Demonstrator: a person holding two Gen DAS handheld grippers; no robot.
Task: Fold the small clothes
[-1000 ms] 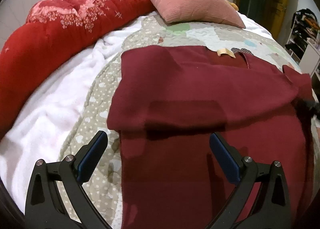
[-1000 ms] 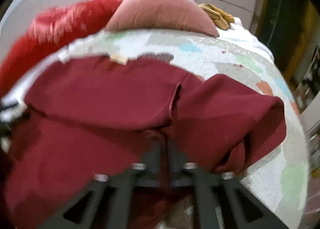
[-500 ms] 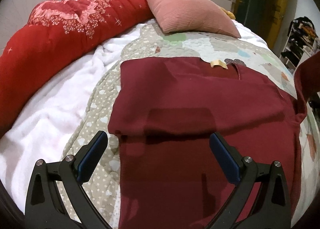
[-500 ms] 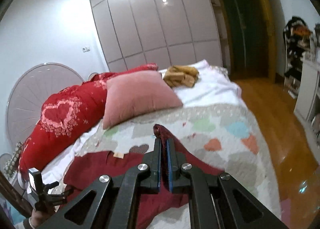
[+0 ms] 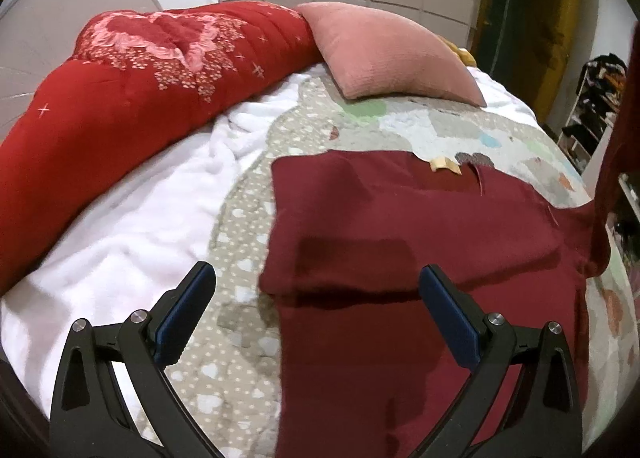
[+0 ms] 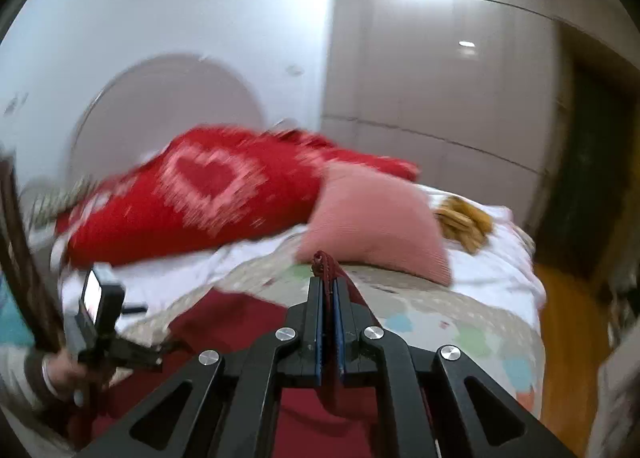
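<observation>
In the left wrist view, the left gripper (image 5: 316, 298) fills the bottom edge, its two black arms standing wide apart, the blue pads (image 5: 182, 308) at 7 and 5 o'clock. Nothing lies between them; they hang above the bed without touching cloth. Under the gap is the maroon garment (image 5: 400, 225), spread flat on the dotted quilt (image 5: 236, 258), its near part folded over in a band that crosses the picture from 8 to 4 o'clock. A tan label (image 5: 444, 165) sits at its far edge, about 1 o'clock from centre. At 3 o'clock one corner of the garment rises off the bed in a taut strip up the right border. A white blanket (image 5: 132, 234) lies at 9 o'clock, beyond it a red duvet (image 5: 152, 69) at 10 to 11 o'clock, and a pink pillow (image 5: 384, 53) at 12 to 1 o'clock.

In the right wrist view, the right gripper (image 6: 329, 290) runs up from 6 o'clock, its pads pressed together on a bunched fold of the garment, whose tip pokes out just past the fingertips near centre. The rest of the garment hangs below and spreads on the bed at 7 o'clock. At 8 o'clock a hand (image 6: 60, 374) holds the other gripper with its camera. Farther off, blurred, are the pillow at 3 o'clock of centre, a yellow cloth (image 6: 464, 223) beside it, and the duvet at 10 o'clock.
</observation>
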